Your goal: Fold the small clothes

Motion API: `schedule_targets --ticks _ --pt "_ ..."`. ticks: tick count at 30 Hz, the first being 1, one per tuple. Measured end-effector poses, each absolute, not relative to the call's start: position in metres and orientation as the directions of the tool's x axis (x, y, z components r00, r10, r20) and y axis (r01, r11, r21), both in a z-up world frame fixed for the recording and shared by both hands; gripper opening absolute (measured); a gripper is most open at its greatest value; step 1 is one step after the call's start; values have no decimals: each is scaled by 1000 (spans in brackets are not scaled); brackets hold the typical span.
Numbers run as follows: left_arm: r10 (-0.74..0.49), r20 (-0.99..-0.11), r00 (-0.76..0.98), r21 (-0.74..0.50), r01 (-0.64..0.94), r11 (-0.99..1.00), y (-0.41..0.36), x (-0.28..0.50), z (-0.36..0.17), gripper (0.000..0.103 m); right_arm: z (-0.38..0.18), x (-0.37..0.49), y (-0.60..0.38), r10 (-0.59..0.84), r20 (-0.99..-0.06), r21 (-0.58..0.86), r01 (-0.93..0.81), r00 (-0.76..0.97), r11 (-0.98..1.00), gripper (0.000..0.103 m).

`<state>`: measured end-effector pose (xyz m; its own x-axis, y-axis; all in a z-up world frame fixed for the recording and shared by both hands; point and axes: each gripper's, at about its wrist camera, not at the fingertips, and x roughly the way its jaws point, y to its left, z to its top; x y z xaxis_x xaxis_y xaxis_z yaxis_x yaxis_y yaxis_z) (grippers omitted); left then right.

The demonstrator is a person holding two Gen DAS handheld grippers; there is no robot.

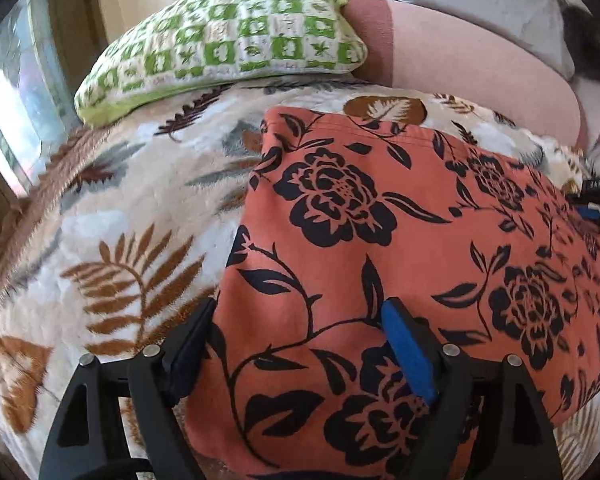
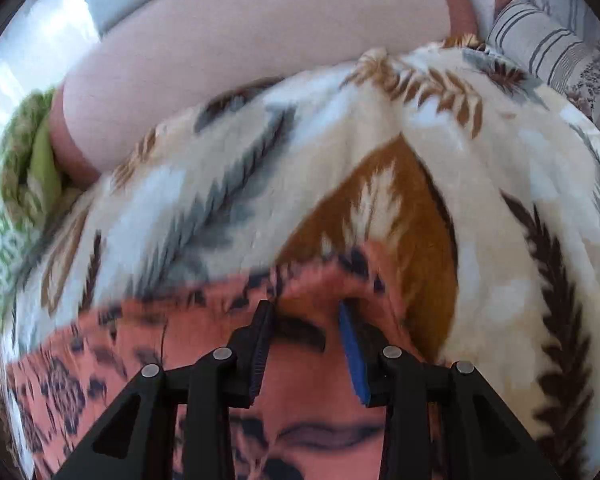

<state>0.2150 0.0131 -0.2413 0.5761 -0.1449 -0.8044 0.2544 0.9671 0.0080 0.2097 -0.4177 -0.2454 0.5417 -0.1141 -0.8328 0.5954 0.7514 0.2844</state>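
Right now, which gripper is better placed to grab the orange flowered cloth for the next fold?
Probably the right gripper: its narrow jaws straddle a raised edge of the orange flowered cloth. The left gripper hangs wide open over flat fabric.

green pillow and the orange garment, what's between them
Only a strip of the leaf-print blanket separates the green pillow from the orange garment, as the left wrist view shows.

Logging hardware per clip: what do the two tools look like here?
Both match: the left tool and right tool have black angular plastic linkages with round silver pins. Each carries flat fingers, with a blue pad on the inner face. No cables or sleeves visible.
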Motion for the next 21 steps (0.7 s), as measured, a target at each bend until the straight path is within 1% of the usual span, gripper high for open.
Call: schedule_targets --ticks 3,6,8,11,13,14,15,16,17,18,19,20,21 --pt "-160 -798 581 -22 237 971 17 214 -237 84 -235 211 -405 -130 -850 244 603 510 760 39" --pt "-184 -767 615 -54 224 973 23 210 -225 84 -218 206 -375 -99 -814 275 529 573 802 39" --pt "-170 -747 643 -43 207 977 26 205 -219 84 -209 209 -345 -46 -796 297 455 603 839 39" --pt "-149 -768 623 -33 193 981 29 208 -222 84 -195 226 -281 63 -779 317 306 624 898 39" --pt "-100 -805 585 16 190 982 27 211 -231 84 -195 239 -244 115 -784 313 228 611 922 39" --pt "-77 -822 564 41 194 980 25 212 -237 84 -200 244 -225 126 -791 303 206 598 930 47" --pt "-92 -829 552 27 203 979 26 212 -240 84 -210 252 -205 133 -817 283 188 561 941 54" --pt "-104 -829 550 10 201 979 29 211 -240 85 -220 256 -192 117 -839 252 190 531 949 64" --pt "-112 -828 549 -1 199 980 31 211 -239 87 -224 258 -181 64 -843 195 193 535 962 67" --pt "-118 -831 544 -7 201 980 34 212 -241 91 -223 257 -171 12 -828 137 182 560 974 68" --pt "-129 -835 535 -22 201 979 37 213 -245 96 -222 258 -166 -12 -832 104 176 554 979 68" --pt "-144 -838 526 -46 195 980 40 214 -248 97 -221 259 -170 -3 -838 116 185 546 976 68" --pt "-163 -839 519 -77 183 980 44 213 -250 99 -219 256 -177 26 -844 162 209 535 964 68"
